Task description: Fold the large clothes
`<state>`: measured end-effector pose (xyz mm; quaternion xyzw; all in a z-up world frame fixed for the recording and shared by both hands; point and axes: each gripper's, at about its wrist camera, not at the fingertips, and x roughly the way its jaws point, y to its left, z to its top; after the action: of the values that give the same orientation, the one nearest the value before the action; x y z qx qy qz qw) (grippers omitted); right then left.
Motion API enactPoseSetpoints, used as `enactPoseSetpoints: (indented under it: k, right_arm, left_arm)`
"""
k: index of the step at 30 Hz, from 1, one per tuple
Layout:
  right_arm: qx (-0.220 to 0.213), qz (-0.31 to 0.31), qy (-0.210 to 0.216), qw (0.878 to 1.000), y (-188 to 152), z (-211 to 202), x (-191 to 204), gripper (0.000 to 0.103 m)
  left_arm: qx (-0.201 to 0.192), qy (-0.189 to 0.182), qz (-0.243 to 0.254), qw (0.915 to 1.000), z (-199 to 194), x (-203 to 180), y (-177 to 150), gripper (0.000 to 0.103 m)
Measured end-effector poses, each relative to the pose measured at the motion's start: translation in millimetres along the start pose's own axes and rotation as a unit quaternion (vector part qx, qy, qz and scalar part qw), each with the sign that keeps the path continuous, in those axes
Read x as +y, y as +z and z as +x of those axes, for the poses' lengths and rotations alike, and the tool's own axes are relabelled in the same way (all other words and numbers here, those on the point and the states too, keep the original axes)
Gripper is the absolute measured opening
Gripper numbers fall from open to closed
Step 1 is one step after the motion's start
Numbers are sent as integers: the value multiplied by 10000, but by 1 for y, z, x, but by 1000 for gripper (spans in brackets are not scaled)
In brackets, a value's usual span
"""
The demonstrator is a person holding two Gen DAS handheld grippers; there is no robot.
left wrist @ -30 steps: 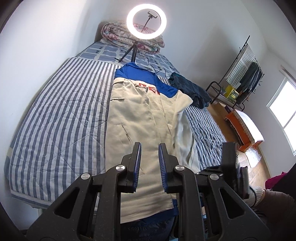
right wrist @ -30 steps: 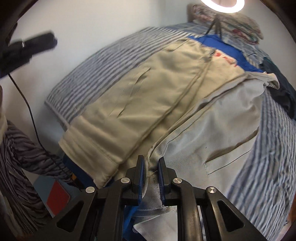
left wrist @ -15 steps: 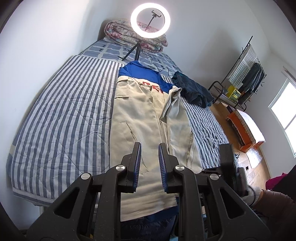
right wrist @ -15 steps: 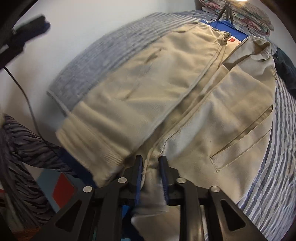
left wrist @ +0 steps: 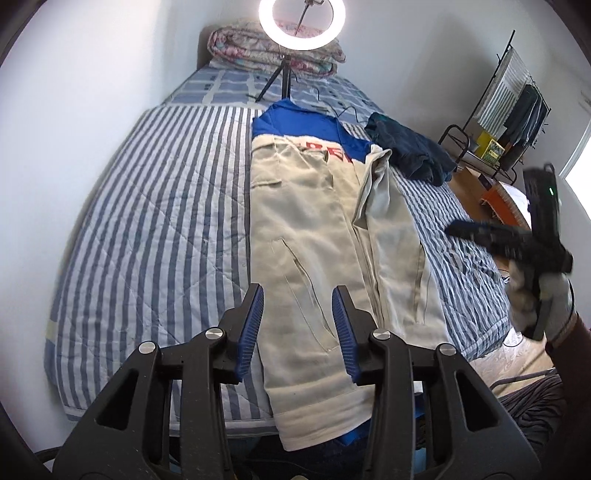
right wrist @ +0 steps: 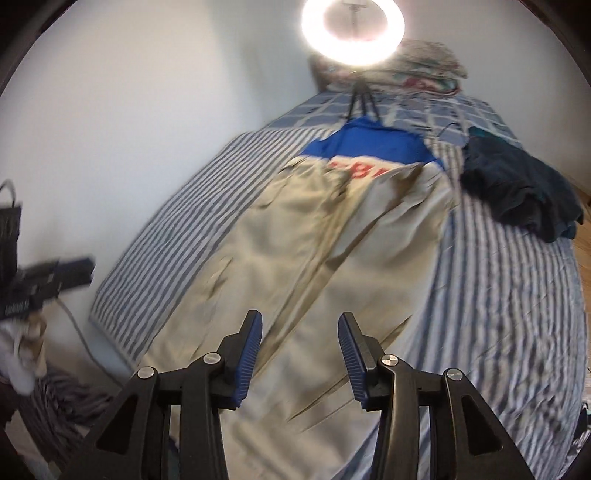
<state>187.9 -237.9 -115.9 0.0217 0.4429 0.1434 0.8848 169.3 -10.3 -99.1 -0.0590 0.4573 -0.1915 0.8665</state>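
Two grippers over the bed (left wrist: 155,206), both with jaws opening and nothing between them. Left gripper (left wrist: 298,325) hangs above the near end of the beige jacket (left wrist: 306,221), blue pads spread, no cloth pinched. Right gripper (right wrist: 300,349) same: pads spread, clear of the fabric, view motion-blurred. From the left wrist view the right gripper shows at the right edge, held by a gloved hand (left wrist: 546,306) off the bed's side; from the right wrist view the left gripper shows blurred at the far left.

Beige jacket lies lengthwise down the middle of the striped bed, front panels folded in along a centre line, right panel narrower with its inner lining showing. Hem end reaches the near edge of the mattress and hangs slightly over. Blue lining (left wrist: 295,122) with red lettering shows at the far collar end.

Dark teal garment (left wrist: 410,151) bunched on the bed's right side, apart from the jacket. Ring light (left wrist: 302,22) on tripod stands on the bed beyond the collar; folded quilt (left wrist: 236,48) against the far wall. Clothes rack (left wrist: 509,99) at the right wall.
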Motion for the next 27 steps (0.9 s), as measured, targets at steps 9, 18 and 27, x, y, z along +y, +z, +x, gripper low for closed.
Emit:
enactPoseSetpoints:
  k: [9, 18, 27]
  right_arm:
    - [-82, 632, -343, 9974, 80, 52, -80, 52]
    - [24, 849, -608, 9945, 121, 126, -111, 51]
    - [101, 775, -912, 9928, 143, 145, -114, 6]
  left_arm:
    - [165, -146, -153, 9996, 12, 5, 7, 39]
    - [257, -242, -166, 9992, 22, 4, 16, 39]
    - [259, -436, -135, 9986, 19, 1, 18, 39]
